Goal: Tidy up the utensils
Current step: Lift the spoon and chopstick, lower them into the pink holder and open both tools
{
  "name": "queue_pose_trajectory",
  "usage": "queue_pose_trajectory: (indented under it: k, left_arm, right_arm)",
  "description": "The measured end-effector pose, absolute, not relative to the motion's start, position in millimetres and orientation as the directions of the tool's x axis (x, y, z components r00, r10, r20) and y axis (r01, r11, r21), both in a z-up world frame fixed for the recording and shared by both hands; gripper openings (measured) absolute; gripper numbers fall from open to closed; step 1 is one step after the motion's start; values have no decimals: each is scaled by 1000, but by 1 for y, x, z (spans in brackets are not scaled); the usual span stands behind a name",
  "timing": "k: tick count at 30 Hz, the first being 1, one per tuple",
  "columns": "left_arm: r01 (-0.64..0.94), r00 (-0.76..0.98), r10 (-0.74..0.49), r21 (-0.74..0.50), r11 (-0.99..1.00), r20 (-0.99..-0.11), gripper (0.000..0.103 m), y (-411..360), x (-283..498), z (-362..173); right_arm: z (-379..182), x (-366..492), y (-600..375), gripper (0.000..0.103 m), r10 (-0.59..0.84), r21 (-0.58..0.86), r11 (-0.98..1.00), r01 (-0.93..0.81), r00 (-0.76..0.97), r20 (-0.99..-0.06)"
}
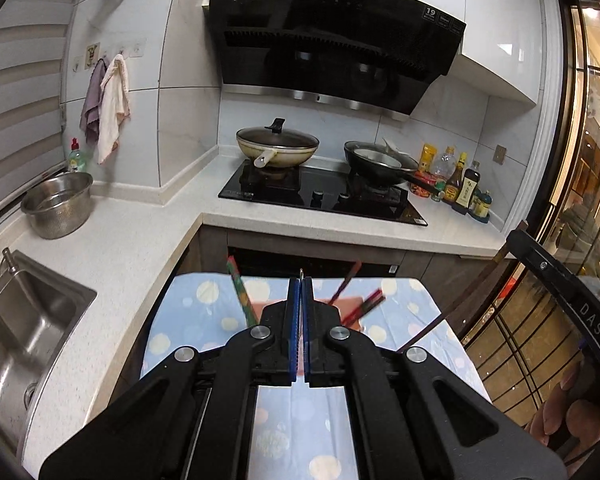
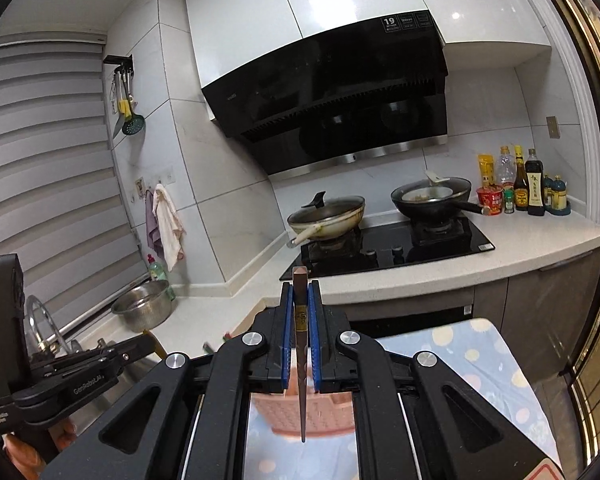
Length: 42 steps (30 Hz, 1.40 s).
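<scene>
My left gripper (image 1: 301, 280) is shut, with a thin metal tip (image 1: 301, 273) sticking out between its blue pads; what it holds is mostly hidden. Behind it a pink holder (image 1: 350, 305) stands on a small table with a blue dotted cloth (image 1: 204, 312), with several red and green chopsticks (image 1: 240, 292) leaning in it. My right gripper (image 2: 301, 286) is shut on a brown chopstick (image 2: 301, 360) that points up between the jaws, above the pink holder (image 2: 284, 416). The left gripper also shows in the right wrist view (image 2: 148, 342), low at the left.
A white L-shaped counter (image 1: 140, 240) carries a steel sink (image 1: 24, 320), a steel colander bowl (image 1: 58, 204), a black hob (image 1: 324, 196) with two pans, and sauce bottles (image 1: 460, 184). A glass door (image 1: 580, 200) is at the right.
</scene>
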<state>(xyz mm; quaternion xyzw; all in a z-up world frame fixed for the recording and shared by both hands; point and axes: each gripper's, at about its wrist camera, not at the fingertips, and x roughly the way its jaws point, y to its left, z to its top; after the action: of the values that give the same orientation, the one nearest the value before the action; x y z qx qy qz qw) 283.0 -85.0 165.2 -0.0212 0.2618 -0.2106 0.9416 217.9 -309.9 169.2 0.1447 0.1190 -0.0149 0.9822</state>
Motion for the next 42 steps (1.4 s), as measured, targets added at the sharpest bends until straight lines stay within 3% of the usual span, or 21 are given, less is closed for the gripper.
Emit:
queue_pose_trajectory:
  k: [7, 17, 36, 37, 39, 41, 42]
  left_arm:
    - [397, 768, -431, -175, 901, -474, 1, -100, 329, 165]
    - [386, 726, -416, -177, 906, -548, 1, -117, 369, 119]
    - [350, 704, -379, -170, 921, -601, 1, -118, 384, 83]
    - [348, 709, -374, -164, 923, -598, 3, -118, 383, 84]
    - [341, 717, -361, -152, 928, -596, 18, -117, 380, 84]
    - [328, 736, -340, -131, 936, -585, 46, -117, 375, 86]
    - [323, 745, -331, -121, 939, -578, 49, -117, 372, 87]
  right_arm:
    - [173, 275, -316, 7, -9, 293, 953, 75, 975, -221]
    - [122, 332, -315, 7, 3, 279, 955, 97, 942, -337]
    - [80, 349, -302, 10, 23, 250, 964, 93, 904, -427]
    - [80, 347, -302, 12, 14, 245, 965, 99, 906, -424]
    - [81, 344, -302, 26, 5, 243, 964, 107, 908, -420]
    - [83, 339, -303, 36, -4, 249, 961, 117, 910, -414]
    - [84, 336, -303, 36, -3, 249, 962, 116, 911, -412]
